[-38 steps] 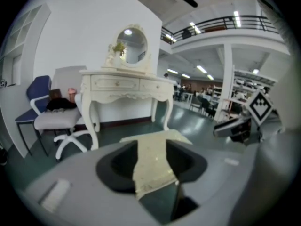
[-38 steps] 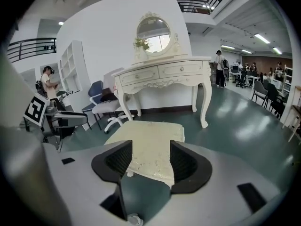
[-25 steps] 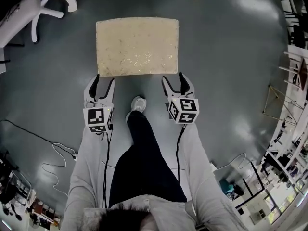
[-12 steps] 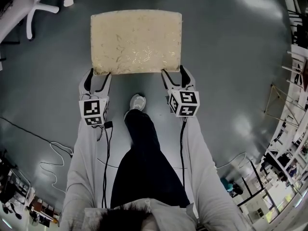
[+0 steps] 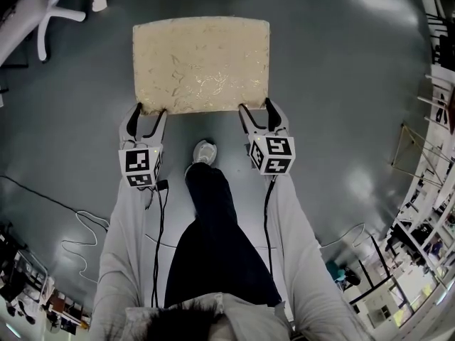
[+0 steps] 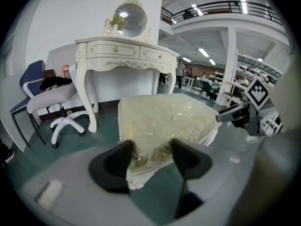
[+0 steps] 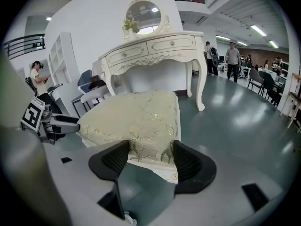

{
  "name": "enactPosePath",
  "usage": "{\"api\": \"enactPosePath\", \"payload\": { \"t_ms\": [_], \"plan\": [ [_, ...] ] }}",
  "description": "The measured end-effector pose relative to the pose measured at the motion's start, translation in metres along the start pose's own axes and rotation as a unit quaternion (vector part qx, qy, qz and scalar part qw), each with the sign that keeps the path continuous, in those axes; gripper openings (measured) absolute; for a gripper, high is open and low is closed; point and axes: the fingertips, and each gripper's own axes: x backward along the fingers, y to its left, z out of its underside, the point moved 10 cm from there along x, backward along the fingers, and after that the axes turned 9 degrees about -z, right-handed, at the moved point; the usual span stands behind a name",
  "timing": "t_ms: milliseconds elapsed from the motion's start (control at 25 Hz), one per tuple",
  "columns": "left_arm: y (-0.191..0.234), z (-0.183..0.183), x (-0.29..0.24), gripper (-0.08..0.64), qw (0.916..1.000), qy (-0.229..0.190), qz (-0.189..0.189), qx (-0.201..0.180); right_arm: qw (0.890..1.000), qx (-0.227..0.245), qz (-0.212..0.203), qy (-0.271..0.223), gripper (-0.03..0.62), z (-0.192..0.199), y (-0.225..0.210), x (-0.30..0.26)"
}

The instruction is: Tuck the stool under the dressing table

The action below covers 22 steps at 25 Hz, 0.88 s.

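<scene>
Stool (image 5: 201,62) was out in the open on the grey floor (image 5: 341,84), cream and gold cushion facing up, directly ahead of the person's white shoe (image 5: 204,151). Not tucked yet: dressing table (image 7: 155,48) stood further off behind it, clear of the far edge, oval mirror (image 7: 143,11) on top.

Left gripper (image 5: 151,112) was at the stool's near left corner. Jaws were spread about as wide as they go, and its own view had the corner of the cushion sitting between them. Pads flanked the fabric and the fabric looked unsqueezed, so I'd call it open around the corner, not clamped.

Right gripper (image 5: 254,106) mirrored that at the near right corner. Jaws were wide apart, the corner and its hanging skirt between them, fabric close up to both pads. Looked open too, not gripping.

Both grippers pointed forward and down at the near edge, marker cubes facing the head camera, sleeves running back toward the person.

Office chair (image 6: 51,95) with a white star base was parked left of the dressing table, a blue chair just behind it. Cables (image 5: 85,226) lay loose on the floor at near left. People (image 7: 233,55) were standing far back on the right side of the hall.
</scene>
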Motion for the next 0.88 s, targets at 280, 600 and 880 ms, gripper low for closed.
{"api": "enactPosePath", "payload": {
  "t_ms": [280, 600, 880],
  "plan": [
    [-0.003, -0.005, -0.003, 0.284, 0.9998, 0.020, 0.002, -0.006, 1.000, 0.002, 0.003, 0.004, 0.305, -0.001, -0.002, -0.001],
    [-0.001, -0.007, -0.005, 0.284, 0.9993, 0.036, 0.003, -0.013, 1.000, 0.004, 0.009, 0.005, 0.305, 0.000, 0.000, -0.003],
    [0.007, -0.024, -0.025, 0.281, 0.9991, 0.038, -0.007, -0.016, 1.000, 0.005, 0.018, -0.011, 0.304, -0.015, -0.005, -0.019]
  ]
}}
